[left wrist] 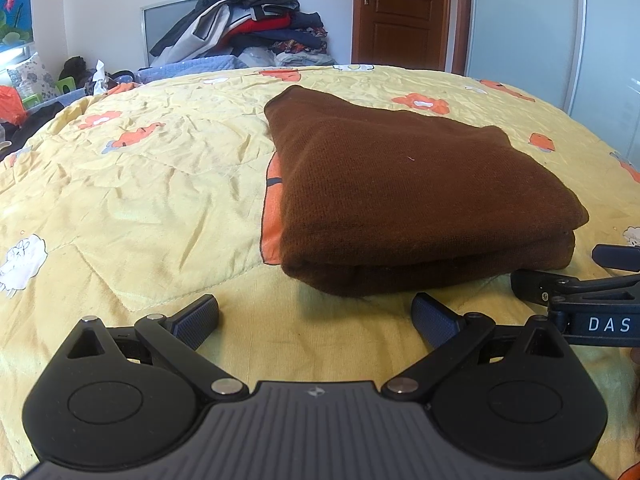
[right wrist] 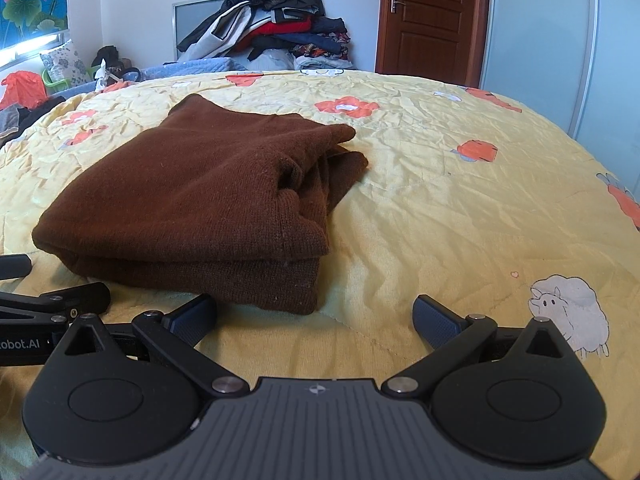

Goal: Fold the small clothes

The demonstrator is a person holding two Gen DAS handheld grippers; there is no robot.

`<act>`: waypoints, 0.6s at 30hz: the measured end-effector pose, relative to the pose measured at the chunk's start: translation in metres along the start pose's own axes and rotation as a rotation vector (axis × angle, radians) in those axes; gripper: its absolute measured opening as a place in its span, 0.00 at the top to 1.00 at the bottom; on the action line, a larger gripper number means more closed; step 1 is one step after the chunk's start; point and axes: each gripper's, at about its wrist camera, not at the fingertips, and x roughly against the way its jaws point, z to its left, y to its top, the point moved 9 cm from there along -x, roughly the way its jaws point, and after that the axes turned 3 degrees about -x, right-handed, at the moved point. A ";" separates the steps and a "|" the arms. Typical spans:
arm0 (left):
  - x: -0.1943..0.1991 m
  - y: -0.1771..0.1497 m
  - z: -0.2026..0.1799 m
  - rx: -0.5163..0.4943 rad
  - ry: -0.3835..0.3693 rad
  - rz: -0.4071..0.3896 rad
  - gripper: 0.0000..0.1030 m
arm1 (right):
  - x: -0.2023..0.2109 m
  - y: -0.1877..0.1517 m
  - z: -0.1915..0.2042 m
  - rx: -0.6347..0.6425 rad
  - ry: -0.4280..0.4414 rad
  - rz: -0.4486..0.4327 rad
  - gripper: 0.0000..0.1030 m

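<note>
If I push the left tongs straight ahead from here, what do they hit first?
Most likely the near folded edge of the brown knitted garment on the yellow flowered quilt. It lies directly ahead of the open left tongs, only bare quilt between; depth is uncertain.

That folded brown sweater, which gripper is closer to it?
Roughly equal. The left gripper sits before the brown sweater near edge's left part; the right gripper before its right corner.

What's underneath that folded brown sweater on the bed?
The brown sweater lies on a yellow quilt. An orange printed patch of the quilt peeks out at its left edge; the rest under it is covered.
</note>
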 end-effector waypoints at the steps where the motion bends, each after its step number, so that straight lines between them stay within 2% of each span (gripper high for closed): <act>1: 0.000 0.000 0.000 0.000 0.000 0.000 0.00 | 0.000 0.000 0.000 0.000 0.000 0.000 0.00; 18: 0.000 0.000 0.001 0.004 0.004 -0.002 0.00 | 0.000 0.000 0.000 0.000 0.000 0.000 0.00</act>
